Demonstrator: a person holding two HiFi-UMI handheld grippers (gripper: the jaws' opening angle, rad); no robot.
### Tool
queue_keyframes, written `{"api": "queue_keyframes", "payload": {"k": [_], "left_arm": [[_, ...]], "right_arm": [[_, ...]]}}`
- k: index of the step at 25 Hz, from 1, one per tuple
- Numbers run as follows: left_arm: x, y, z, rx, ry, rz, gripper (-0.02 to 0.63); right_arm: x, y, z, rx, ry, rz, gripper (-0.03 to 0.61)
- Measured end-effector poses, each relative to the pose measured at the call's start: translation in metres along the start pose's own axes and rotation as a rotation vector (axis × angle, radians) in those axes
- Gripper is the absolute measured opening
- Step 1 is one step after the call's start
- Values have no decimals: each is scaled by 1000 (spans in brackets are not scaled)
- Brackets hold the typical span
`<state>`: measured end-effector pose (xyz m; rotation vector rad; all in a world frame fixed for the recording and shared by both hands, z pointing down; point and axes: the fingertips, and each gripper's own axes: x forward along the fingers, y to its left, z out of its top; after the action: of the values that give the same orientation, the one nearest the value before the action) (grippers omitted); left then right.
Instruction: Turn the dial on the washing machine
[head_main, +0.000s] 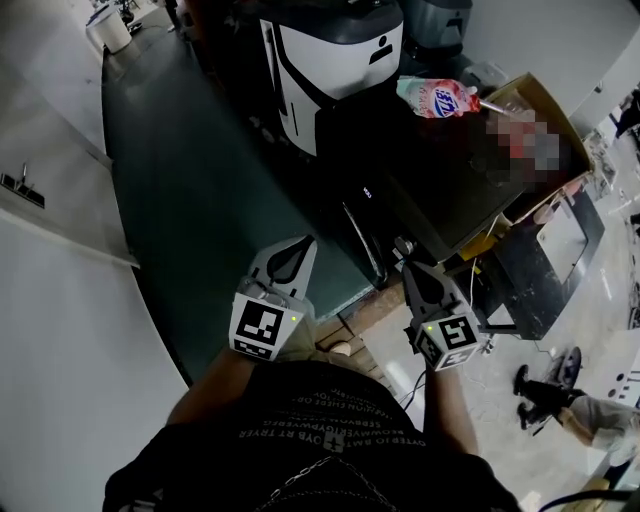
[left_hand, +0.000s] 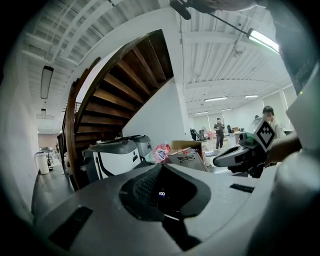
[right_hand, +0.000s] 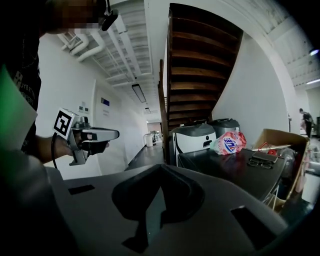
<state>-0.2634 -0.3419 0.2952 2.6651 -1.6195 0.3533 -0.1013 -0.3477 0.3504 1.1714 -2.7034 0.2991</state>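
The washing machine (head_main: 420, 170) is a dark box with a black top and a small lit display (head_main: 366, 192) on its front panel; I cannot make out its dial. My left gripper (head_main: 296, 250) is held in the air short of the machine's left front, jaws shut and empty. My right gripper (head_main: 409, 268) hovers by the machine's near front corner, also shut on nothing. In the left gripper view the shut gripper (left_hand: 161, 167) frames the lit display (left_hand: 161, 193). In the right gripper view the gripper (right_hand: 161, 167) points past the black top (right_hand: 235, 167).
A white and grey machine (head_main: 335, 55) stands behind the washing machine. A pink bag (head_main: 440, 98) and glasses (right_hand: 262, 160) lie on the black top, with a cardboard box (head_main: 535, 110) at its right. A wooden staircase (right_hand: 195, 65) rises behind. A person (left_hand: 218, 131) stands far off.
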Motion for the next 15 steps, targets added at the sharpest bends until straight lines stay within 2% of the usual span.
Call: {"api": "queue_keyframes", "payload": {"k": [4,15], "left_arm": [[12,6,-4,-7,10,-28,5],[61,24,-36,11,59,-149,5]], "right_arm": [[16,-3,-16,-15,49,-6,-3],[64,-69,-83,-29,179,-189,-3]]}}
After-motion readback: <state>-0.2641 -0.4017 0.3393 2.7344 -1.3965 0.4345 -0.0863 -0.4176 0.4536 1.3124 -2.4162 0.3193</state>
